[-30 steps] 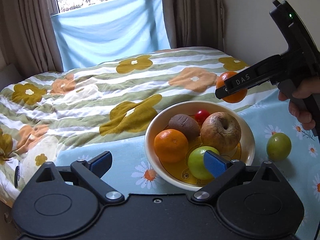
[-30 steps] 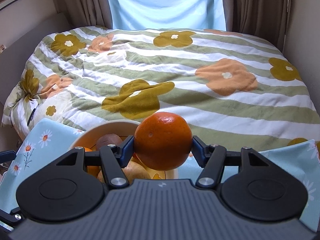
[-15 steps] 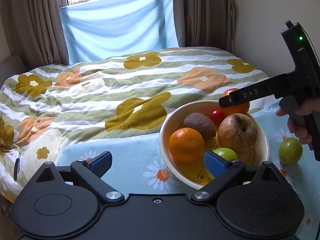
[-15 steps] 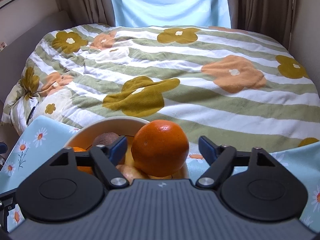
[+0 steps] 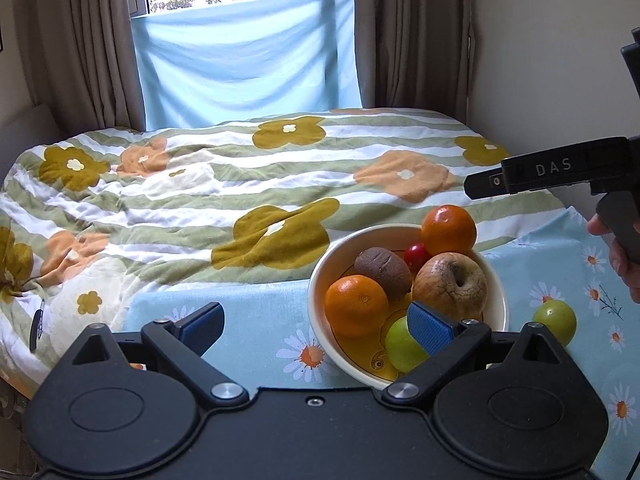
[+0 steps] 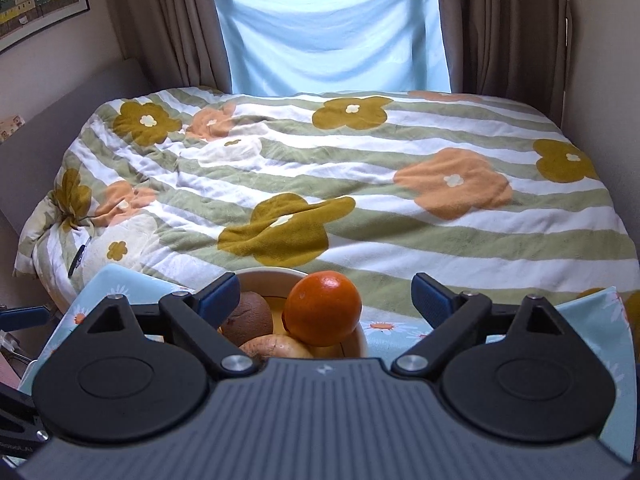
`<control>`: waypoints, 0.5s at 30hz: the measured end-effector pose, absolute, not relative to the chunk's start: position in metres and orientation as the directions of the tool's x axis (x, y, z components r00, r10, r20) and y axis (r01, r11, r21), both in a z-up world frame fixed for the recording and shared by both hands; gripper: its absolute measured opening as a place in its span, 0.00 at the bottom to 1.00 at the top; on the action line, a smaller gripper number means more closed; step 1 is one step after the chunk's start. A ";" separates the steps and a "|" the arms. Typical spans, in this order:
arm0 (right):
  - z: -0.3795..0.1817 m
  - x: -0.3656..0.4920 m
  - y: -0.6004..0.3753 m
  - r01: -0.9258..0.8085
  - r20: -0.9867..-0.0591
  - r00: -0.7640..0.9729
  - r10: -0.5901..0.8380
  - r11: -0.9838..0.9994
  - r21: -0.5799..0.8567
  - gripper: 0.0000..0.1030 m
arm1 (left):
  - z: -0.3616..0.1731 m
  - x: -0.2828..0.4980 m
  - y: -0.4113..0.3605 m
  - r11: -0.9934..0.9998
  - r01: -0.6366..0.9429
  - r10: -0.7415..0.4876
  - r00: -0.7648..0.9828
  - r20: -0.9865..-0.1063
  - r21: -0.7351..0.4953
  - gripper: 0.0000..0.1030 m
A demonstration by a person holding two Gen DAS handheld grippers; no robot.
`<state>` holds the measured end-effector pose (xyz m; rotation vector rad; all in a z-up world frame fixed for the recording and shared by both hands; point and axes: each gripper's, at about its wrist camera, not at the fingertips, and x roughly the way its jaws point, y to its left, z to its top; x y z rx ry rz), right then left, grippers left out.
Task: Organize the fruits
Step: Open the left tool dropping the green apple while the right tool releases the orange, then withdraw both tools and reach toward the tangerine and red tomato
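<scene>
A cream bowl (image 5: 320, 292) stands on the daisy-print blue cloth (image 5: 256, 316). In it lie an orange (image 5: 356, 306), a brown kiwi (image 5: 382, 270), a small red fruit (image 5: 417, 254), a wrinkled brown apple (image 5: 450, 286), a green fruit (image 5: 402, 346) and a second orange (image 5: 449, 230) at the far rim. My right gripper (image 6: 326, 294) is open above the bowl (image 6: 266, 276), that orange (image 6: 324, 312) lying free below its jaws. My left gripper (image 5: 316, 326) hovers open near the bowl's front. A loose green fruit (image 5: 554, 322) sits on the cloth to the right.
Behind the cloth lies a bed with a striped, flower-print blanket (image 5: 240, 184). Brown curtains (image 5: 80, 40) and a blue sheet (image 5: 248, 52) cover the window. A wall rises on the right (image 5: 552, 60). A hand (image 5: 624, 264) holds the right gripper's handle.
My right gripper opened and let the orange go into the bowl, then rose away from it. Both grippers lifted a little, so the bowl sits lower in both views.
</scene>
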<state>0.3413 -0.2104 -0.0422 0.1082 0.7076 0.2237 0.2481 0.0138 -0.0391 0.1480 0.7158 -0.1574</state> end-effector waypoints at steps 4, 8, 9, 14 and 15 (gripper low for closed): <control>-0.021 0.317 -0.220 -0.161 -0.616 0.754 0.227 0.974 0.162 1.00 | -0.020 0.233 0.010 0.982 0.169 -0.077 0.772 -0.630 0.087 0.97; -0.003 0.286 -0.231 -0.150 -0.605 0.769 0.206 0.978 0.143 1.00 | -0.002 0.212 0.008 0.988 0.135 -0.059 0.793 -0.607 0.080 0.97; 0.001 0.277 -0.235 -0.146 -0.603 0.772 0.201 0.979 0.140 1.00 | 0.001 0.206 0.008 0.989 0.127 -0.057 0.797 -0.602 0.075 0.97; 0.014 0.235 -0.248 -0.160 -0.589 0.782 0.203 0.979 0.125 1.00 | 0.013 0.168 0.001 0.994 0.095 -0.043 0.813 -0.581 0.059 0.97; 0.015 0.228 -0.249 -0.162 -0.590 0.782 0.201 0.980 0.120 1.00 | 0.014 0.161 -0.001 0.994 0.088 -0.037 0.816 -0.577 0.059 0.97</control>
